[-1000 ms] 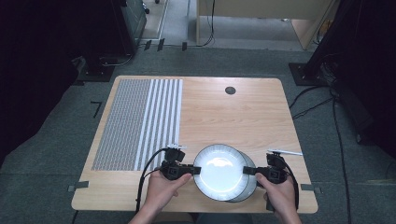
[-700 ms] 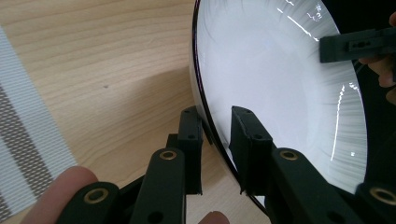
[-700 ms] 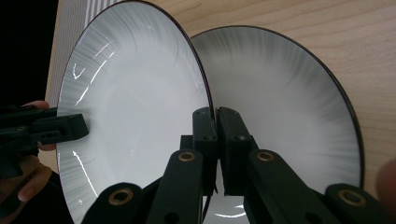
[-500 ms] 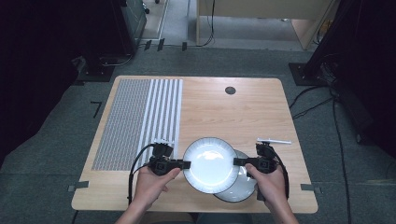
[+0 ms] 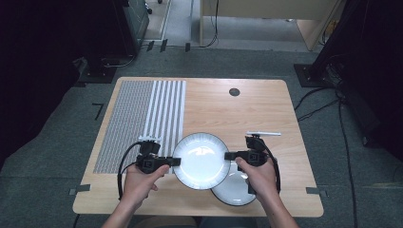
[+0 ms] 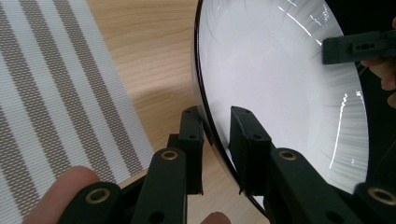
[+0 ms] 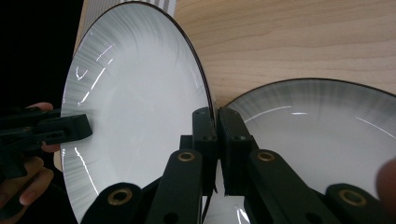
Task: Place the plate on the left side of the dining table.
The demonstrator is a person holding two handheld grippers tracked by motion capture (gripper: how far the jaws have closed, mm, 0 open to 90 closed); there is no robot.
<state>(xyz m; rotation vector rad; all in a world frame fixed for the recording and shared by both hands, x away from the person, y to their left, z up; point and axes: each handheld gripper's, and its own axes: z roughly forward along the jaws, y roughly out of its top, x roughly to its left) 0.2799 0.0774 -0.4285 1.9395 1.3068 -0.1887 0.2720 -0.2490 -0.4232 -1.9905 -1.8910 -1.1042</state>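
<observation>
Glossy round white plate (image 5: 201, 160) with thin dark rim, held above the wooden table (image 5: 237, 114) near its front edge; left gripper (image 5: 172, 161) clamped on its left rim, right gripper (image 5: 229, 156) clamped on its right rim. Second matching plate (image 5: 235, 190) flat beneath, toward the front right corner. Striped woven mat (image 5: 142, 118) along the left edge, white pen (image 5: 263, 134) just behind the right gripper

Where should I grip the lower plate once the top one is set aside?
Take the lower plate by its thin dark rim, one jaw above and one below, from the right or near edge. It lies flat on the table, and the lifted plate covers its upper-left part, so that side is likely blocked.
</observation>
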